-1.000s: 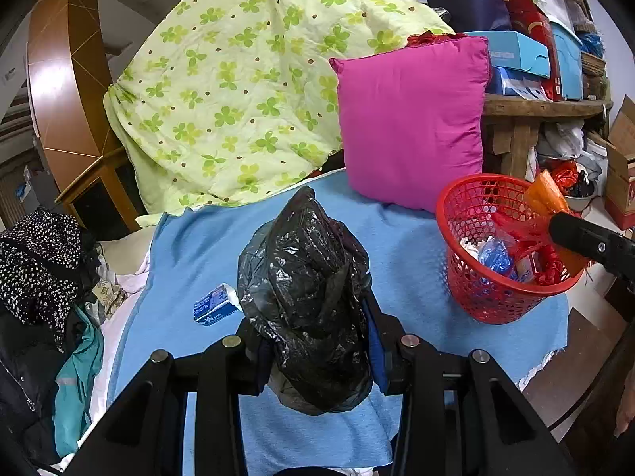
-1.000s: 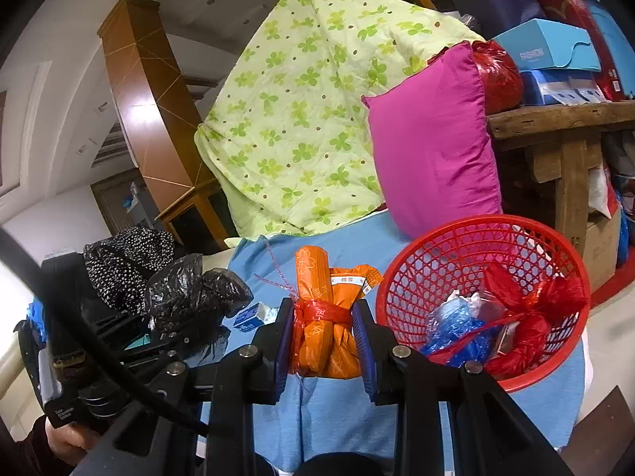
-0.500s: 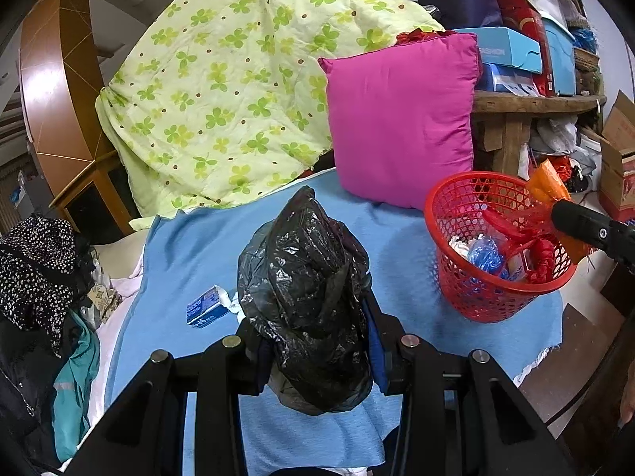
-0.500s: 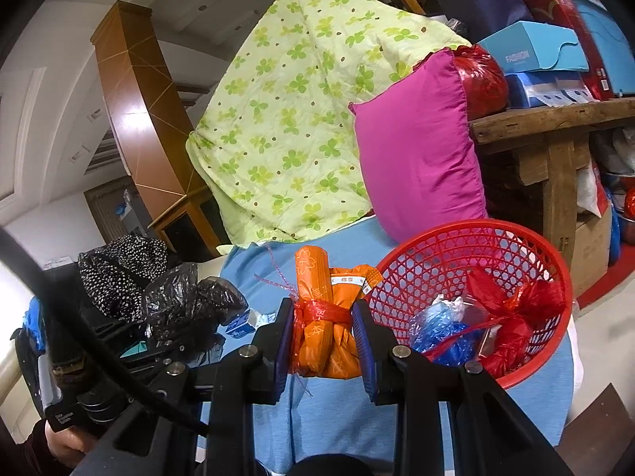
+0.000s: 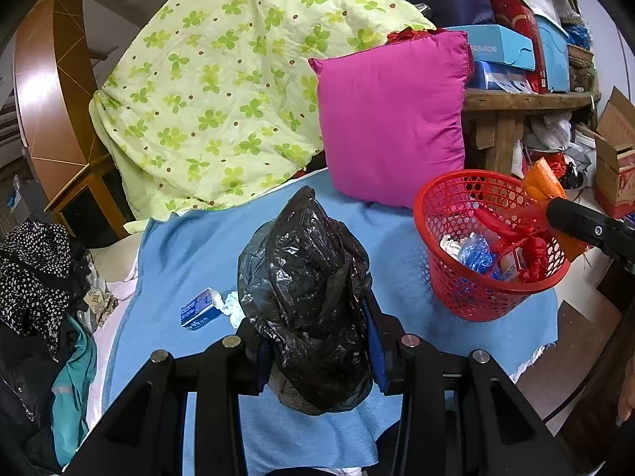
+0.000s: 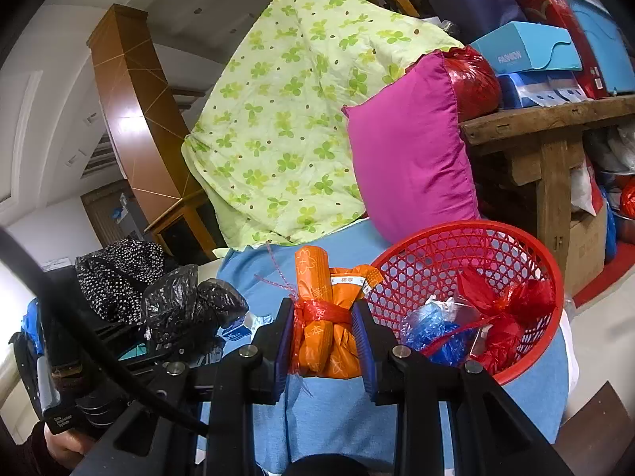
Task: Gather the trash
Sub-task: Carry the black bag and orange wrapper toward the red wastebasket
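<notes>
So right now the left gripper is clamping a black bag over the blue blanket's middle, while the right gripper is squeezing an orange bundle just beside the red basket at the blanket's right edge. I'm thinking carry the bundle fully over the rim before letting go, since it's sitting short of it.

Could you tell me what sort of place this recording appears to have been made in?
Probably a cluttered bedroom or home storage room: a green clover-print quilt and a magenta pillow rest on a blue blanket, beside a rough wooden bench stacked with boxes.
</notes>
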{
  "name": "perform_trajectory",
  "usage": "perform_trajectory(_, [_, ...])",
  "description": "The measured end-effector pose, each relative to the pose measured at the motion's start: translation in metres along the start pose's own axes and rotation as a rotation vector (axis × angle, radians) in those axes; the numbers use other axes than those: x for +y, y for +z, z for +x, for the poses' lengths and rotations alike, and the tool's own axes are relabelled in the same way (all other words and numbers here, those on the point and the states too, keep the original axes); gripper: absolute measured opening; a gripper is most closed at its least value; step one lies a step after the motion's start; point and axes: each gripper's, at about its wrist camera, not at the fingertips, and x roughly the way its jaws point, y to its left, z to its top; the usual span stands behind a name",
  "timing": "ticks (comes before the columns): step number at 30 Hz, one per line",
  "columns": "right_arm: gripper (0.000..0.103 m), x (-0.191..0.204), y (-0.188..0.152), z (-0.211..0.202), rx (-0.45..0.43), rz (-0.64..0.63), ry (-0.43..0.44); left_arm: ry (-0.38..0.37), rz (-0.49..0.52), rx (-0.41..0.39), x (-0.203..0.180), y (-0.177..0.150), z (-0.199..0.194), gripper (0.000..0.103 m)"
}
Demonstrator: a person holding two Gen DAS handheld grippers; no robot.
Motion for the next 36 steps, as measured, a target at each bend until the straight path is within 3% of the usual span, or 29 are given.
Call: perform_trajectory(36, [0.031, -0.030, -0.002, -0.011, -0.018, 0.055, -0.057, -0.049, 0.030, 0.023, -0.018, -0.004, 0.003, 0.041])
